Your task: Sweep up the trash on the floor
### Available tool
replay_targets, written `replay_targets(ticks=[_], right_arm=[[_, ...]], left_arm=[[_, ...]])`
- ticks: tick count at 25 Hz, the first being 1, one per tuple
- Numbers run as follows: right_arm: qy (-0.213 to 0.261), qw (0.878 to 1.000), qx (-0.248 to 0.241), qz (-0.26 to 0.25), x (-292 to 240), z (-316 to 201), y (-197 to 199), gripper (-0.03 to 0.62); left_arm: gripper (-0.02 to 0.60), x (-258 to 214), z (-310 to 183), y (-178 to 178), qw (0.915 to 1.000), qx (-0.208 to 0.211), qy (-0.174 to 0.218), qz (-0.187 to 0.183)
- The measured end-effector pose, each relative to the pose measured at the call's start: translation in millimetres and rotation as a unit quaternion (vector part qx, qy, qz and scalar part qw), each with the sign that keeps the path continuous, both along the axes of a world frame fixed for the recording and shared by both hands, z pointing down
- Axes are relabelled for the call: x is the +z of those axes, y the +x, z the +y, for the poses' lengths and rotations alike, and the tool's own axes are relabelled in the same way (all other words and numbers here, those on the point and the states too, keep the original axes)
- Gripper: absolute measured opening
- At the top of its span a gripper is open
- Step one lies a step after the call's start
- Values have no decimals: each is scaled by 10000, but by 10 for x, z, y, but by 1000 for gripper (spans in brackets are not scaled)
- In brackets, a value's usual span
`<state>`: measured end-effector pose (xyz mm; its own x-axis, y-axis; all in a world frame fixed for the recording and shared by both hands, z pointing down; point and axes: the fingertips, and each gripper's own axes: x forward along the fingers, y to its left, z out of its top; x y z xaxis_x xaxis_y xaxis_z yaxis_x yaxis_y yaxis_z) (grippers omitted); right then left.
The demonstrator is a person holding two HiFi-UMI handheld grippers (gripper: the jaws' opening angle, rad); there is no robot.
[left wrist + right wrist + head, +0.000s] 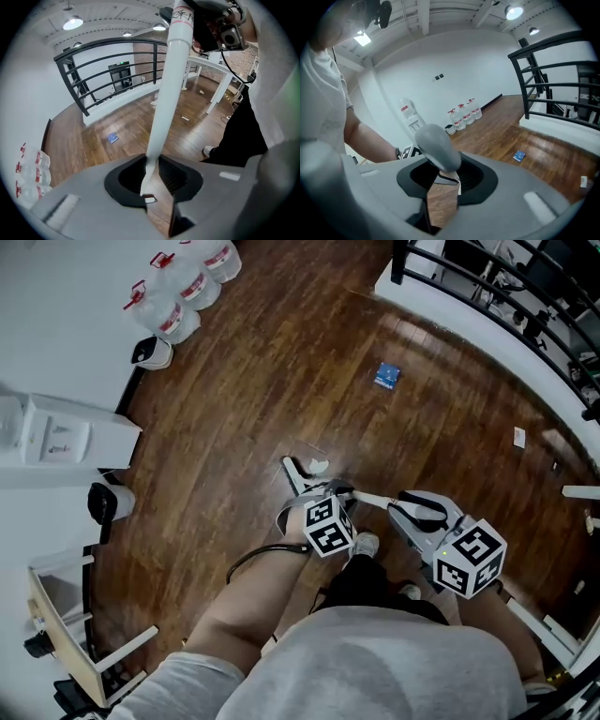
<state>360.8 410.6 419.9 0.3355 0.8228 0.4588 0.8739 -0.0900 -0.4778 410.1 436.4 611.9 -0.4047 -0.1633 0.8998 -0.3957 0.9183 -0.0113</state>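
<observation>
three jugs [190, 284] line wall [66, 315]; blue packet [386, 376] lies midfloor.

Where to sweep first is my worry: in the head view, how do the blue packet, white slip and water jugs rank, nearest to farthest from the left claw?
From the left claw, shut on the pole:
1. Blue packet, ahead and slightly right.
2. White slip, far right near the railing base.
3. Water jugs, far left by the wall.

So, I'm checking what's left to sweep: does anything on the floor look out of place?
Yes, stray litter: a blue packet lies alone on the wooden floor, a white scrap further right, and a crumpled white piece by the broom gripped by the left tool and right tool.
</observation>
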Motion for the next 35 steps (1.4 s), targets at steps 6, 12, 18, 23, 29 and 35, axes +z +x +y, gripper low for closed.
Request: replay_targets(ticks=[6,12,18,23,29,35], right_arm=[[241,9988,423,14,99,-95,-266,106],[205,9976,651,-136,31,-332,-478,104],[180,9959,854,-247,-70,-758,-782,106],[173,9923,1181,-328,-148,-1259,-1153,106],[257,9814,1860,-399,-274,-2056,-1696,106],[389,9621,2653,-491,-357,-2975,-2196,105]], left_arm=[[67,65,-82,-210,9996,265,76,-68],[69,23,-304,-478,9991,377,68,-187],[69,-55,-709,-852,9979,569,61,-316],[69,-118,-1201,-1295,9953,859,83,-451],[68,-214,-2011,-1904,9888,1357,188,-585],[67,-281,-2952,-2471,9730,2157,363,-737]])
